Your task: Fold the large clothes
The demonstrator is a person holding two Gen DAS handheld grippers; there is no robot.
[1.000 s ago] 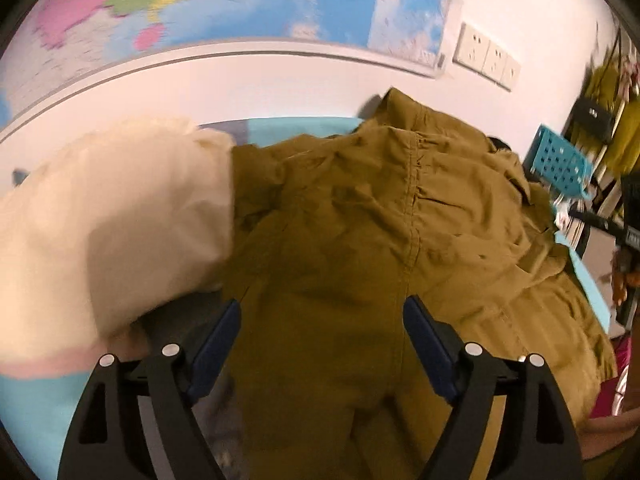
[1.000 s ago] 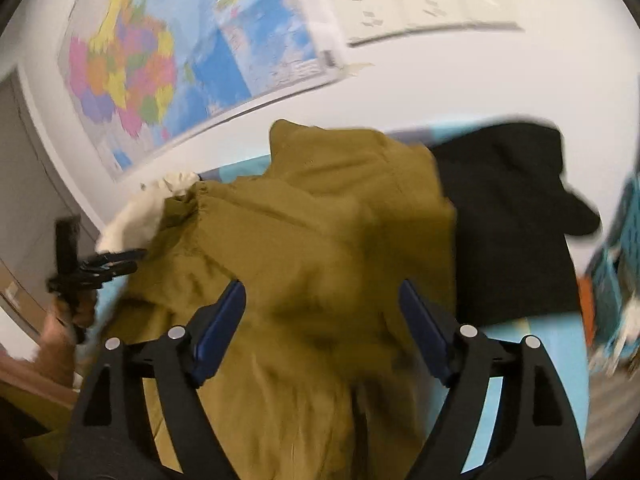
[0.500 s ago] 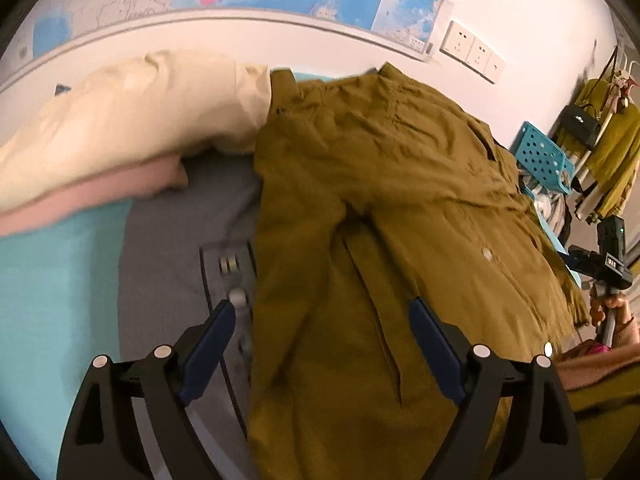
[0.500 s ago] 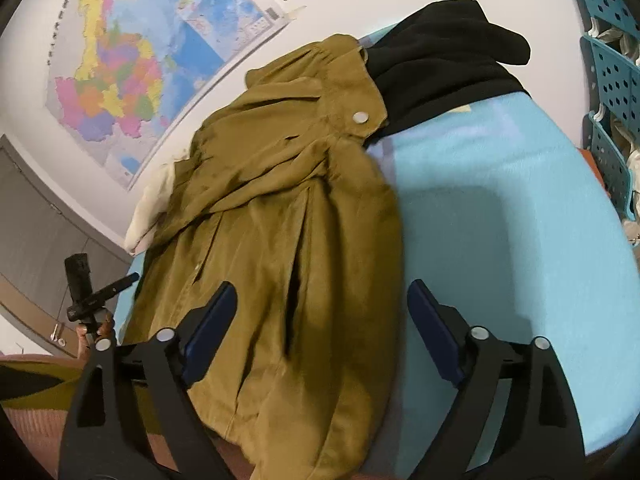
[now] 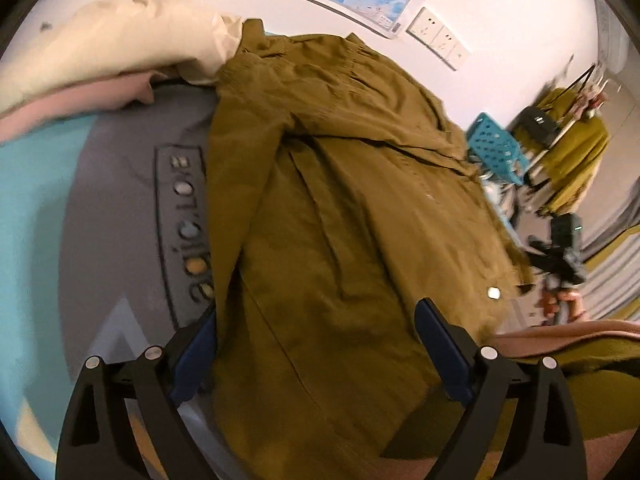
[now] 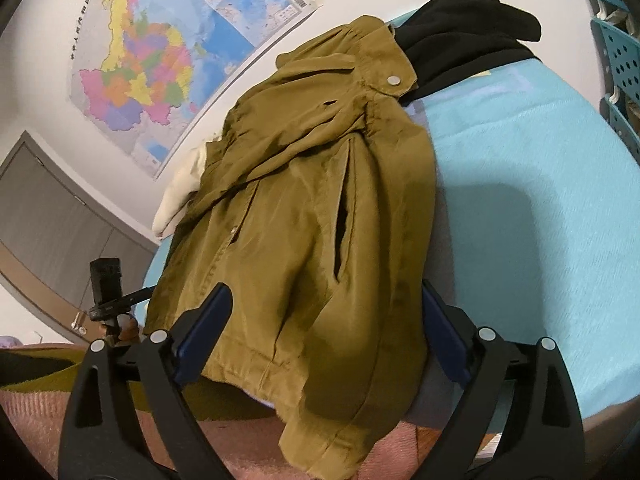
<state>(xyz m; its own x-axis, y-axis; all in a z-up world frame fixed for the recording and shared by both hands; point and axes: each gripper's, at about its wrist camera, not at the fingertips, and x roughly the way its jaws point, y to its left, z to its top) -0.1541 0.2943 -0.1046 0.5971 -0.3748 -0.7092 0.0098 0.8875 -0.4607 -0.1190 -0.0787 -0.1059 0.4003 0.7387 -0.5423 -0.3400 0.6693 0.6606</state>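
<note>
An olive jacket (image 5: 340, 200) lies spread on the turquoise cover, collar toward the wall. Its hem (image 6: 332, 420) hangs over the near edge. My left gripper (image 5: 316, 344) hovers over the jacket's lower left part. Its jaws are opening, the cloth lies under them, and the blue pads (image 5: 196, 356) press on nothing. My right gripper (image 6: 324, 328) stands open above the jacket (image 6: 300, 208) at its lower right, pads apart from the fabric. Each gripper also shows small in the other's view, the right gripper (image 5: 560, 256) and the left gripper (image 6: 108, 288).
A grey printed garment (image 5: 120, 220) lies under the jacket's left side, with cream (image 5: 112, 40) and pink (image 5: 72, 104) garments behind it. A black garment (image 6: 468, 32) sits by the collar. Bare turquoise cover (image 6: 540, 200) extends right. Blue crates (image 5: 496, 148) and a clothes rack (image 5: 572, 152) stand beyond.
Both grippers drew back toward the near edge and sank. The jacket, bunched up close to the cameras a second ago, now lies flat. Both jaws widened slightly.
</note>
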